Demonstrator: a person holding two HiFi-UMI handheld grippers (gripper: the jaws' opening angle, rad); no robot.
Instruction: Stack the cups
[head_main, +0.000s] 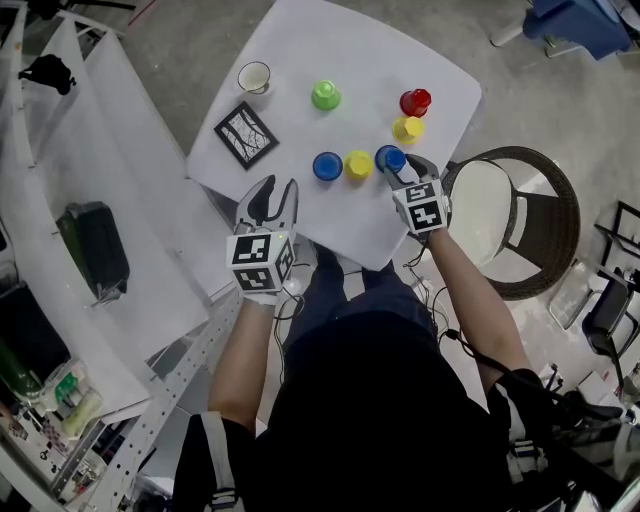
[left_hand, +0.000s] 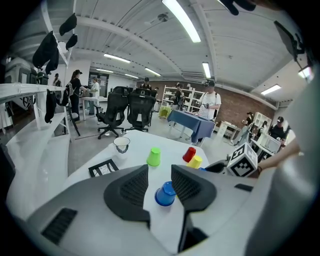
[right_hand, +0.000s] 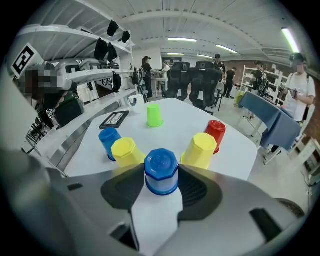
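Several upturned cups stand on the white table (head_main: 330, 40). My right gripper (head_main: 398, 172) (right_hand: 161, 184) has its pads against both sides of a blue cup (head_main: 391, 158) (right_hand: 161, 170), which rests on the table near the right edge. To its left stand a yellow cup (head_main: 358, 164) (right_hand: 126, 151) and another blue cup (head_main: 327, 165) (right_hand: 108, 140). Behind are a yellow cup (head_main: 407, 128) (right_hand: 200, 150), a red cup (head_main: 415, 101) and a green cup (head_main: 325, 95). My left gripper (head_main: 272, 200) (left_hand: 160, 182) hovers open at the near edge, with nothing in it.
A white glass cup (head_main: 254, 76) and a black framed card (head_main: 246, 134) sit at the table's left side. A round wicker chair (head_main: 520, 215) stands close to the right of the table. White shelving (head_main: 60, 150) runs along the left.
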